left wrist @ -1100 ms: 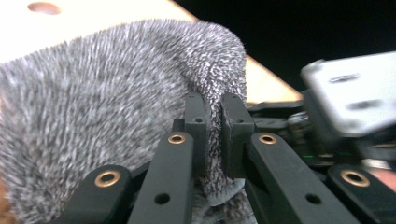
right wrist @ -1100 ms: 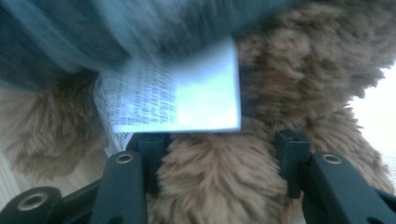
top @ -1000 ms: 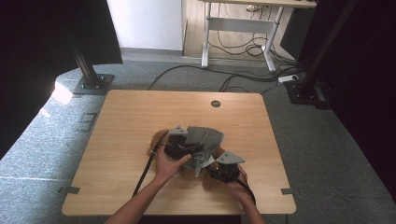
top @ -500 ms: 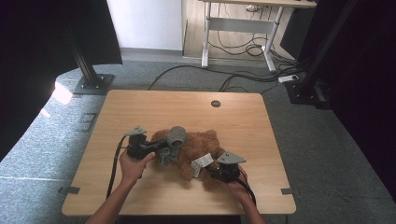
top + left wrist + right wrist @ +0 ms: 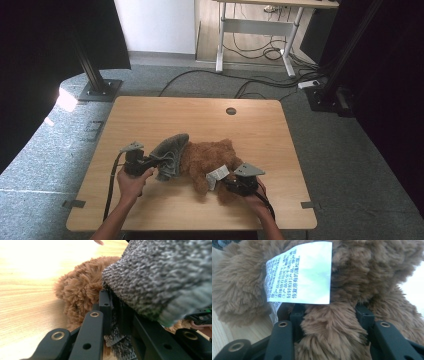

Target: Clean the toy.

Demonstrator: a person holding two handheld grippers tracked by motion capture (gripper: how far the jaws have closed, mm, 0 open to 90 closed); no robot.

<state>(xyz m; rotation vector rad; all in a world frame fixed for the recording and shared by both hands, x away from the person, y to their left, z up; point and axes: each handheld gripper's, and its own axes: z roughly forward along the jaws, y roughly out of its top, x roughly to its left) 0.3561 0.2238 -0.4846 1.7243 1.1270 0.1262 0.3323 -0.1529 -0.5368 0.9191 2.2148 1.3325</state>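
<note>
A brown teddy bear (image 5: 210,157) lies on the wooden table (image 5: 200,115), its white care label (image 5: 218,175) facing the front. A grey knitted garment (image 5: 170,152) hangs off its left end. My left gripper (image 5: 150,162) is shut on that garment. In the left gripper view the jaws clamp the grey knit (image 5: 160,277) at my left gripper (image 5: 115,315), with bear fur (image 5: 82,287) behind. My right gripper (image 5: 226,184) is shut on a plush limb of the bear. In the right gripper view fur (image 5: 362,272) bulges at my right gripper (image 5: 329,315), below the label (image 5: 299,275).
A round cable hole (image 5: 231,111) sits near the table's far edge. Bare wood runs along the far half and the front left. A black stand base (image 5: 97,90) and cables (image 5: 260,85) lie on the carpet beyond the table.
My left gripper has moved left, dragging the grey garment off the bear, which now lies mostly uncovered. The right gripper has stayed on the bear.
</note>
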